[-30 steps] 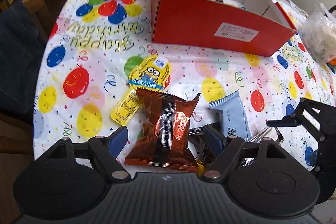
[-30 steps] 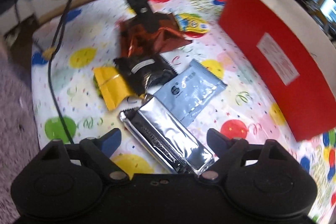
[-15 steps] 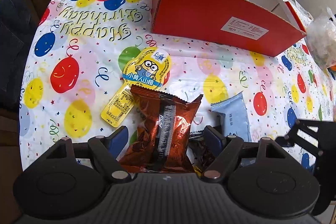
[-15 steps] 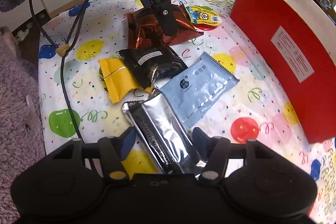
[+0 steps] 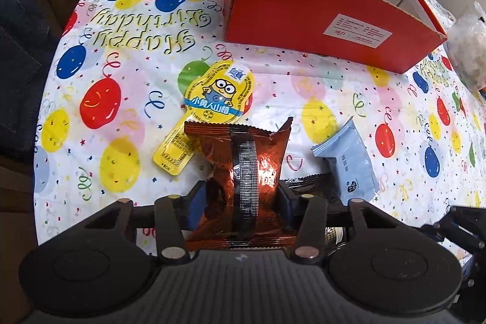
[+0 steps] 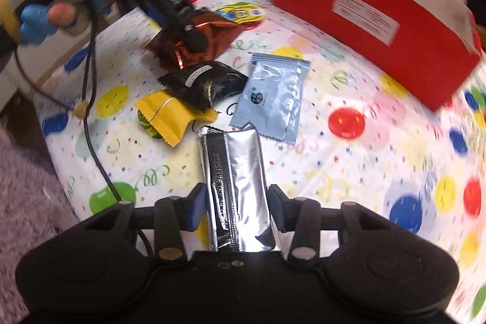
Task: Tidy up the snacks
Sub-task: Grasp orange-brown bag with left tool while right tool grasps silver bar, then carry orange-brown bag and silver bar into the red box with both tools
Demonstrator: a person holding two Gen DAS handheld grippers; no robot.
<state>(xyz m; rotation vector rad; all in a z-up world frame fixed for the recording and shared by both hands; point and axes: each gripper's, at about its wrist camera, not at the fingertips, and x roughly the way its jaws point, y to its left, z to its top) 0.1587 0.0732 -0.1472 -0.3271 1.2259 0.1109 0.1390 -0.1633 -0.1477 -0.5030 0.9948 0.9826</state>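
With the left gripper (image 5: 243, 202) closing on the copper packet (image 5: 243, 169) and the right gripper (image 6: 235, 207) closing on the silver packet (image 6: 235, 187), both seemingly pinched on the tablecloth (image 5: 319, 81), slick foil could slip short of the red box (image 5: 319, 20).

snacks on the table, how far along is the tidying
Done: at least one wrapper already sits in the red box. In hand: the left gripper is closing on the copper packet, the right gripper on the silver packet. Left: the minion snack, blue sachet, black packet and yellow packet on the tablecloth.
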